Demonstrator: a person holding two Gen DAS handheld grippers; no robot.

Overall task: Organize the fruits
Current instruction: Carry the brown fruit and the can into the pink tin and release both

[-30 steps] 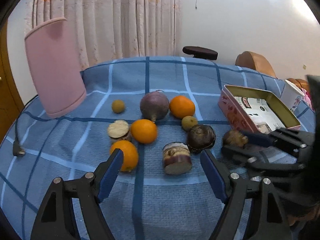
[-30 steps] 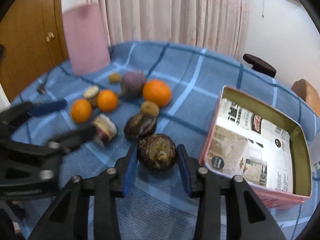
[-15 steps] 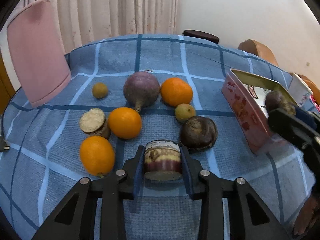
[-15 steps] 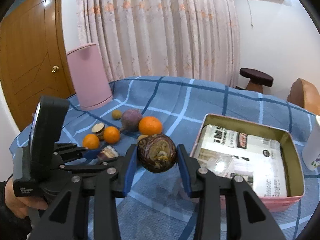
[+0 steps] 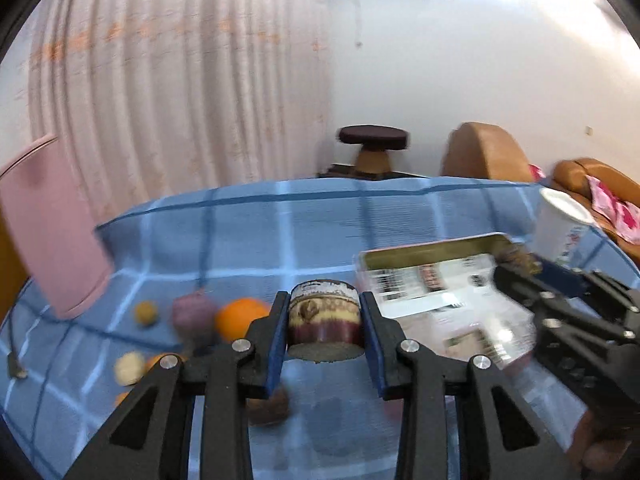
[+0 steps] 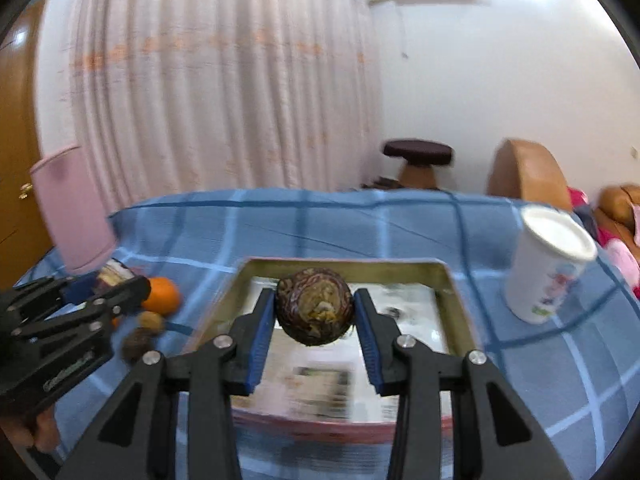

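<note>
Over the tin tray point(image 6: 454, 280), dead ahead at twelve o'clock, my right gripper point(image 6: 315, 312) clamps the round dark fruit point(image 6: 315, 306). My left gripper point(image 5: 325, 326) pinches the cut fruit chunk point(image 5: 325, 320); tray lies at two o'clock, farther off.

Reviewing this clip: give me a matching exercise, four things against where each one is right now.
Things:
1. cut purple chunk
2. dark round fruit
3. white cup
4. orange

Places:
A. standing on the cloth to the right of the tin
B. clamped in the right hand-held gripper, above the tin
C. lying on the cloth to the left of the tin
D. clamped in the left hand-held gripper

Pairs: 1-D, 2-B, 3-A, 4-C
</note>
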